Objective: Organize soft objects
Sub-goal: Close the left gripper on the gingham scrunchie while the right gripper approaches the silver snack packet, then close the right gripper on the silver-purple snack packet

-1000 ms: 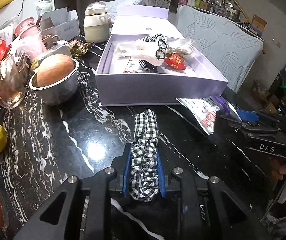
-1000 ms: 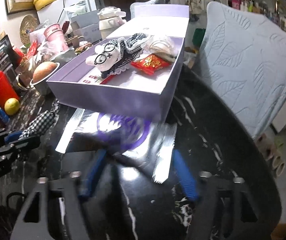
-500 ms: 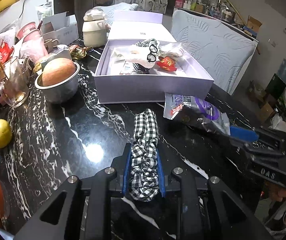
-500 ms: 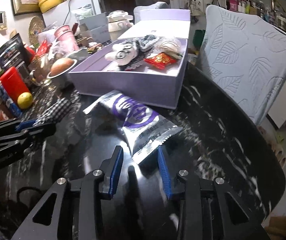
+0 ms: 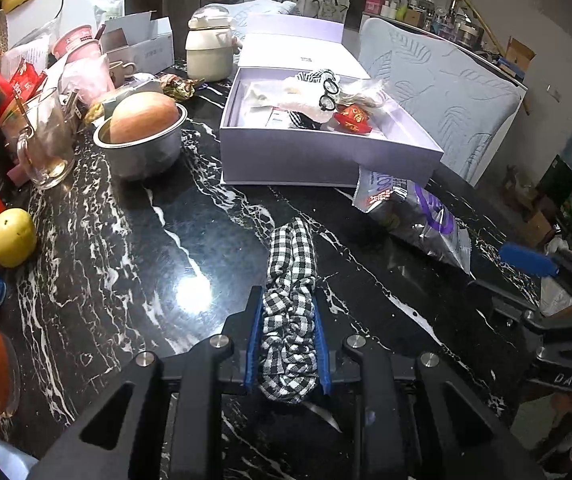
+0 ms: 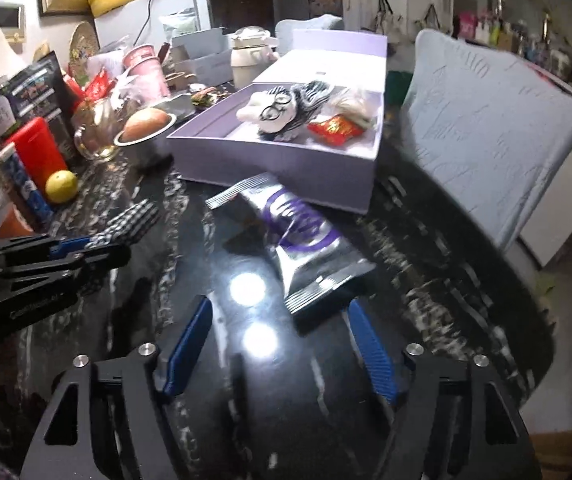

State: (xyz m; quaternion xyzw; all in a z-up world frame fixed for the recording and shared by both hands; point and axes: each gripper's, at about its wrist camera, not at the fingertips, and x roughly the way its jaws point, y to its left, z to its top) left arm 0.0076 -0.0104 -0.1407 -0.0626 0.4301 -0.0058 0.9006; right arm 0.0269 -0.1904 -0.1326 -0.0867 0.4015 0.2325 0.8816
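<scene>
Left tool point(image 5: 288, 334) clamped on black-and-white checked fabric scrunchie point(image 5: 290, 280) above black marble tabletop point(image 5: 133, 240). Right tool point(image 6: 281, 354) spread wide, silver-and-purple foil packet point(image 6: 306, 248) lying just before lavender cardboard box point(image 6: 277, 164).

The left gripper point(image 5: 288, 334) has its blue-padded jaws closed on a black-and-white gingham fabric scrunchie point(image 5: 290, 292), whose far end stretches forward over the black white-veined marble surface point(image 5: 133, 240). Beyond it sits an open lilac cardboard box point(image 5: 326, 156) holding a white plush toy with black glasses point(image 5: 310, 96) and a red packet point(image 5: 352, 118). A silver-and-purple foil snack bag point(image 5: 414, 216) lies just in front of the box's right corner. The right gripper point(image 5: 554, 292) shows at the right edge; how its jaws stand is unclear.
</scene>
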